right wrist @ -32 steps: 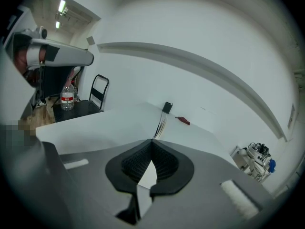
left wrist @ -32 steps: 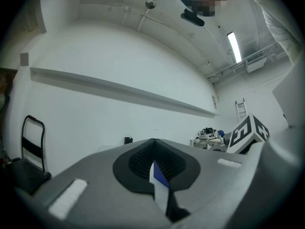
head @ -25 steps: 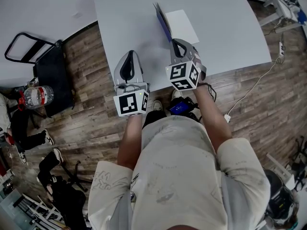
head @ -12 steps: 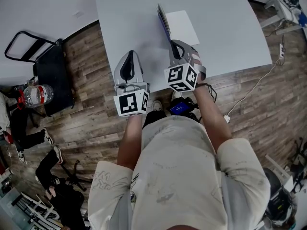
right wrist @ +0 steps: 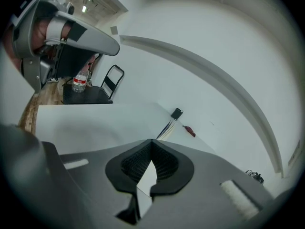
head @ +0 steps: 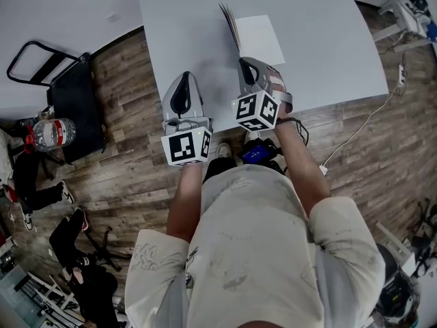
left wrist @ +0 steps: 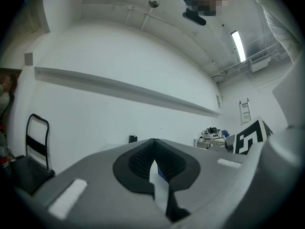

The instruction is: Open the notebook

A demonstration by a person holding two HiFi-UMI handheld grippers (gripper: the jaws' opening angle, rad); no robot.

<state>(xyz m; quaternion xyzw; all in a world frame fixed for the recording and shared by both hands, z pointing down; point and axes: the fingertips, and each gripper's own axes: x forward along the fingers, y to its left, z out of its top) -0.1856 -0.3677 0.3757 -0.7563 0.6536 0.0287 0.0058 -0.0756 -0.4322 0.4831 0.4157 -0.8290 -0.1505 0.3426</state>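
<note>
The notebook (head: 258,38) lies on the white table (head: 184,26), its white page showing. Its cover (head: 229,23) stands almost upright at the left of the page, seen edge-on. My right gripper (head: 247,65) is at the cover's near end, shut on it; in the right gripper view a pale sheet (right wrist: 144,185) sits between the closed pads and the cover's far edge (right wrist: 167,125) fans out ahead. My left gripper (head: 183,82) hovers to the left at the table's front edge, shut and empty (left wrist: 153,144), apart from the notebook.
A black hand trolley (head: 75,94) and a water bottle (head: 51,135) stand on the wood floor at left. A white cable (head: 355,132) trails off the table's right front corner. A small black object (right wrist: 177,113) and a red one (right wrist: 188,130) lie farther along the table.
The cover has swung further up, so its blue face now shows only edge-on. My right gripper has rolled with it. The left gripper has stayed put.
</note>
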